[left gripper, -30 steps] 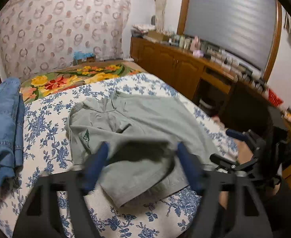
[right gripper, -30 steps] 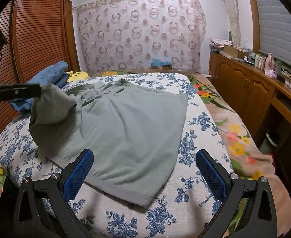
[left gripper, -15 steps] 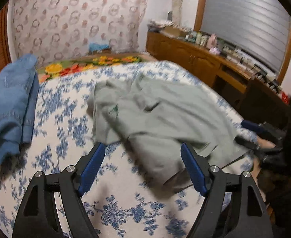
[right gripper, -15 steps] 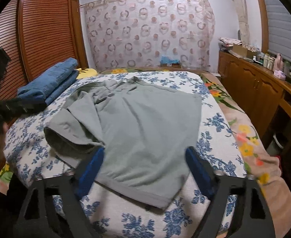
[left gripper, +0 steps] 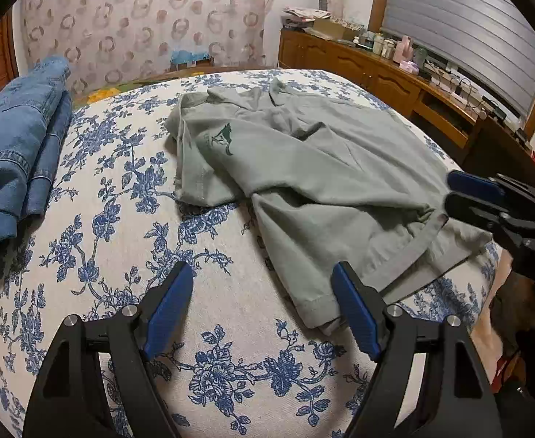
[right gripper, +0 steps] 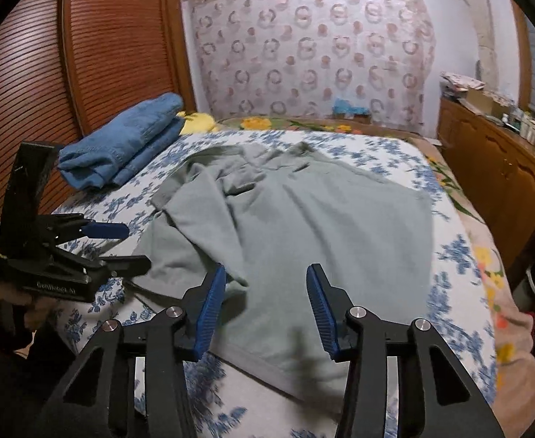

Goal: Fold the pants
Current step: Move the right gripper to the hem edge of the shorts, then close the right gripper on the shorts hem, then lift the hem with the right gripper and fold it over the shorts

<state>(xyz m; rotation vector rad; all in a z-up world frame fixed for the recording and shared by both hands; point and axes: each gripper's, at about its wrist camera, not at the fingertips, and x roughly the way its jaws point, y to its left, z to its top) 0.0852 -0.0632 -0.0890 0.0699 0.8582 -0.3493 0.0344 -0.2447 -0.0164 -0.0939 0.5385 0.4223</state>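
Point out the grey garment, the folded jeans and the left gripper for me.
grey garment (left gripper: 304, 168), left wrist view, on its flat middle panel.
folded jeans (right gripper: 129, 149), right wrist view, on the top of the stack.
left gripper (left gripper: 262, 304), left wrist view, midway between its blue fingertips, over the bedspread.

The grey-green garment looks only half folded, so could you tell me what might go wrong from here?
The right gripper has just been closing, its jaws over the grey-green garment near the hem, so it may pinch both layers. The flap folded over on the left lies loose and rumpled, so a pull could undo it.
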